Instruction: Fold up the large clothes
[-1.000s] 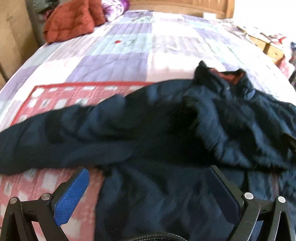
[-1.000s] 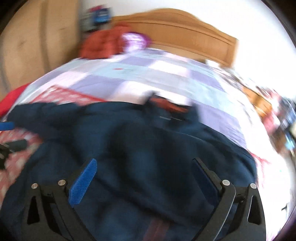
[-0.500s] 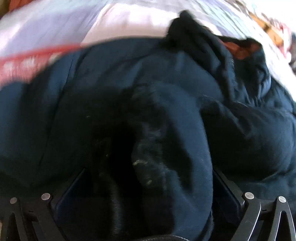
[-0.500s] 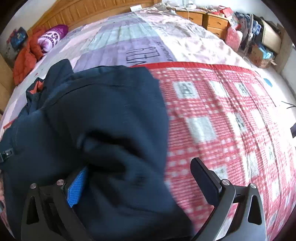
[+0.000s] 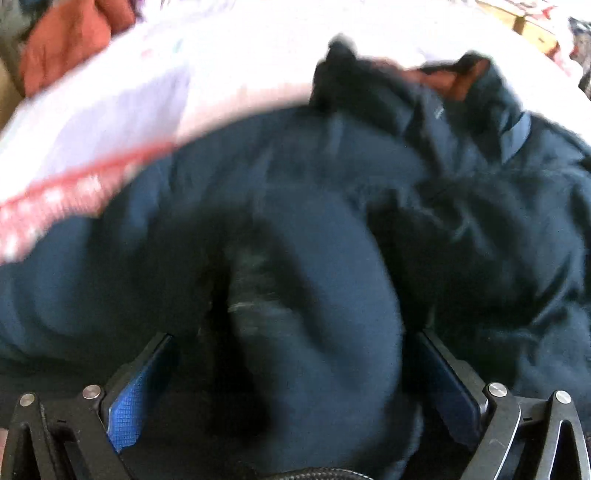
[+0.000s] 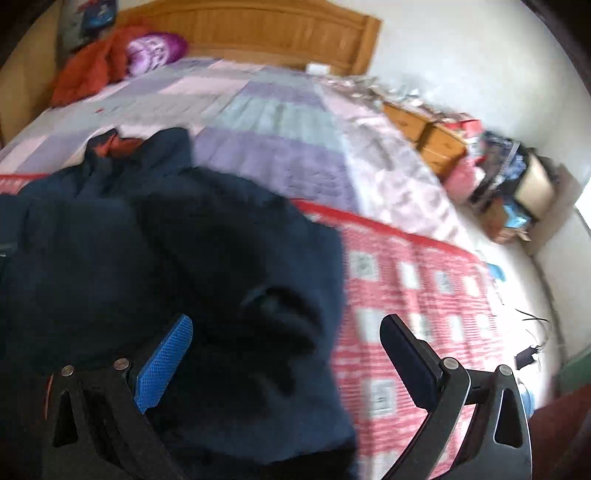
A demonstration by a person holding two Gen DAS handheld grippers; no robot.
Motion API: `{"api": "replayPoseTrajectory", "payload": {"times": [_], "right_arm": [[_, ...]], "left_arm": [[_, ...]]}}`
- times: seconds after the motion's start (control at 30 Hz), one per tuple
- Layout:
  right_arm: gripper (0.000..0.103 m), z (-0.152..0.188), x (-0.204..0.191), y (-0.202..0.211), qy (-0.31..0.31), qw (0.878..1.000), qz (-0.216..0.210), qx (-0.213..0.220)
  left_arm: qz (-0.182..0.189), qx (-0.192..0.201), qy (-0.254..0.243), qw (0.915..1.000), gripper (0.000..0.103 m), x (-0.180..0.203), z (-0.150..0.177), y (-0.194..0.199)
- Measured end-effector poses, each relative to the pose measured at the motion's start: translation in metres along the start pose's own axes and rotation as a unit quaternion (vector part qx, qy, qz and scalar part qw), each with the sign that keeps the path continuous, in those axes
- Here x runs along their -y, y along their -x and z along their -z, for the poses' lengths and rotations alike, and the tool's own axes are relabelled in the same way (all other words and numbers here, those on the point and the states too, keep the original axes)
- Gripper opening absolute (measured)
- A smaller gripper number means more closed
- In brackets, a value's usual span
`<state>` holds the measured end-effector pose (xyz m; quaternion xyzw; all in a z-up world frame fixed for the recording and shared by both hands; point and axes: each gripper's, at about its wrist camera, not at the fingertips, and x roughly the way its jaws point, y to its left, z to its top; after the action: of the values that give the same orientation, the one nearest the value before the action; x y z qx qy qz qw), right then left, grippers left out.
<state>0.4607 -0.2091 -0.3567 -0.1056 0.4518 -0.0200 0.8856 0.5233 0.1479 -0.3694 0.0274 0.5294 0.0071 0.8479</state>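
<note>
Early days: jacket point(image 5: 295, 206) bunched mid-bed point(image 6: 280, 110), no neat fold yet. Left gripper point(image 5: 295, 373), right gripper point(image 6: 284, 354): jaws spread, cloth between, not pinched.

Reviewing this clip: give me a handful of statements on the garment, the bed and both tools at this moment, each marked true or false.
1. The garment being folded is a navy jacket. True.
2. The jacket lies on a bare wooden floor. False: it lies on a quilt covering a bed.
3. The left tool has navy fabric between its fingers. True.
4. The right tool is shut tight. False: its fingers stand wide apart.
5. A red-orange bundle sits near the headboard. True.
</note>
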Motion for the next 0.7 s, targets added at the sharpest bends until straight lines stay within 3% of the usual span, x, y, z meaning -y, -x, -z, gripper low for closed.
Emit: {"api": "replayPoseTrajectory", "payload": {"times": [0.07,0.13,0.27,0.37,0.43,0.5,0.53,0.6,0.7], "right_arm": [[0.103,0.012,-0.002,-0.019,0.015,0.999,-0.022,-0.027],[0.103,0.026,0.02,-0.025,-0.022,0.998,-0.047,-0.029],[0.103,0.037,0.069,-0.025,-0.096,0.993,-0.054,-0.038],[0.103,0.03,0.063,0.0,-0.07,0.997,-0.026,-0.009],[0.103,0.024,0.048,0.019,-0.05,0.997,-0.055,0.022],[0.102,0.023,0.028,0.026,-0.017,0.995,-0.094,0.034],[0.102,0.028,0.016,0.02,0.013,0.993,-0.112,0.021],[0.102,0.045,0.016,-0.002,0.034,0.993,-0.107,-0.023],[0.102,0.069,0.061,-0.021,-0.042,0.988,-0.139,-0.059]], "left_arm": [[0.019,-0.003,0.022,0.9996,0.103,-0.008,0.002,-0.003],[0.023,-0.002,0.024,0.9994,0.103,-0.011,0.003,0.0],[0.008,0.012,0.0,0.9999,0.103,-0.01,-0.001,0.014],[0.021,0.05,-0.007,0.9985,0.103,0.003,0.001,0.038],[0.032,0.063,-0.017,0.9974,0.103,0.013,0.007,0.05],[0.028,0.047,-0.028,0.9981,0.103,0.019,0.017,0.048],[0.019,0.037,-0.029,0.9987,0.103,0.021,0.022,0.046],[0.016,0.028,-0.014,0.9994,0.103,0.016,0.034,0.054],[0.006,0.031,-0.005,0.9995,0.103,0.007,0.052,0.075]]}}
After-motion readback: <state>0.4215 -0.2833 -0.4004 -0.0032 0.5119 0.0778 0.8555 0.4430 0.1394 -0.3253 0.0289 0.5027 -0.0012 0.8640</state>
